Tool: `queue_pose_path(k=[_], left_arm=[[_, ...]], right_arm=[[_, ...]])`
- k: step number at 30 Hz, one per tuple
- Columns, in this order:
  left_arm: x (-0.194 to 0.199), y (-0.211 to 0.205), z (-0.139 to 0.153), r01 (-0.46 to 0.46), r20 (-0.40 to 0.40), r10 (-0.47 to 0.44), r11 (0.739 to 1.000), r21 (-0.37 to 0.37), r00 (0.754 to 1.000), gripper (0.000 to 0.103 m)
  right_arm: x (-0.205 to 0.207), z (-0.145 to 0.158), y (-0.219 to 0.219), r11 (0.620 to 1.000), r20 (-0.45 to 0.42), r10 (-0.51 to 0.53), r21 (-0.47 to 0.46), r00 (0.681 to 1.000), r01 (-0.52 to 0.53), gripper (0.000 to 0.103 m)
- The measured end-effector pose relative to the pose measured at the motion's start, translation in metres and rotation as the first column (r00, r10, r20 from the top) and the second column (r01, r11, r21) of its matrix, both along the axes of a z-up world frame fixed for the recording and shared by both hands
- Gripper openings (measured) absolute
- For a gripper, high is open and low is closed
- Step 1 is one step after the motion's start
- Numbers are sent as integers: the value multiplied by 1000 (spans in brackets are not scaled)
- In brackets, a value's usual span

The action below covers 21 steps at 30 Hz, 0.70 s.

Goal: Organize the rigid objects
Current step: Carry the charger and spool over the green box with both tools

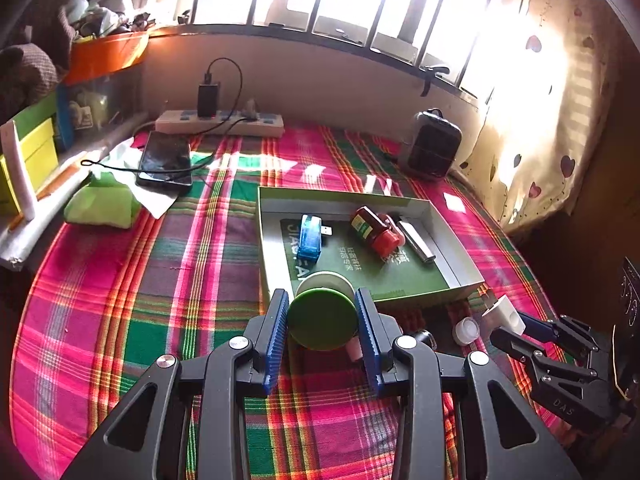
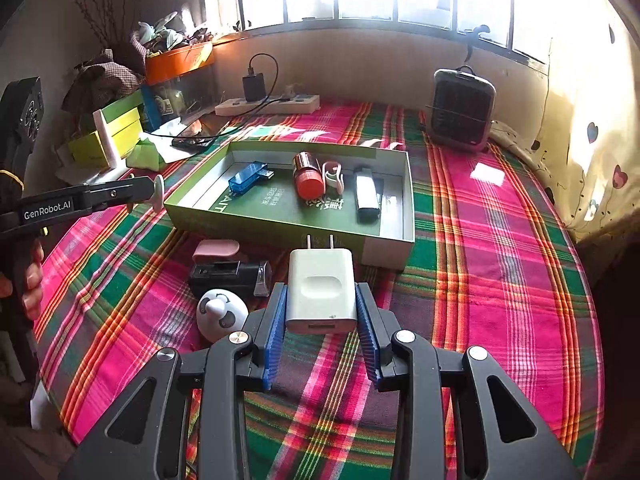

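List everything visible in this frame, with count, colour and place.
tray: 1, green, mid-bed
USB stick: 1, blue, in tray
bottle: 1, red, in tray
clip: 1, pink-white, in tray
lighter: 1, white-black, in tray
jar: 1, green lid, in left claw
charger: 1, white, in right claw
panda toy: 1, white, before tray
black device: 1, before tray
pink case: 1, before tray
power strip: 1, white, by wall
phone: 1, black, left
heater: 1, dark, right
left claw: shut on jar
right claw: shut on charger
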State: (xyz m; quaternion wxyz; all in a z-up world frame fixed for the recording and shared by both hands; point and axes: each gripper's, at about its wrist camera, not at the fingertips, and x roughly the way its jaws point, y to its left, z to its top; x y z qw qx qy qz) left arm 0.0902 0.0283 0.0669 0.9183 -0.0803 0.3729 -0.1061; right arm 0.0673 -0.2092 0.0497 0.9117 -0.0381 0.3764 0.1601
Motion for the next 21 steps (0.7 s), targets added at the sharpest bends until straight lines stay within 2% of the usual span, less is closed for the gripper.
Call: queue_pose_path(k=[21], left_arm=[[48, -15, -7, 17, -31, -17, 1000, -1, 999, 33]], right_arm=[[82, 8, -5, 997, -14, -74, -14, 997, 74, 35]])
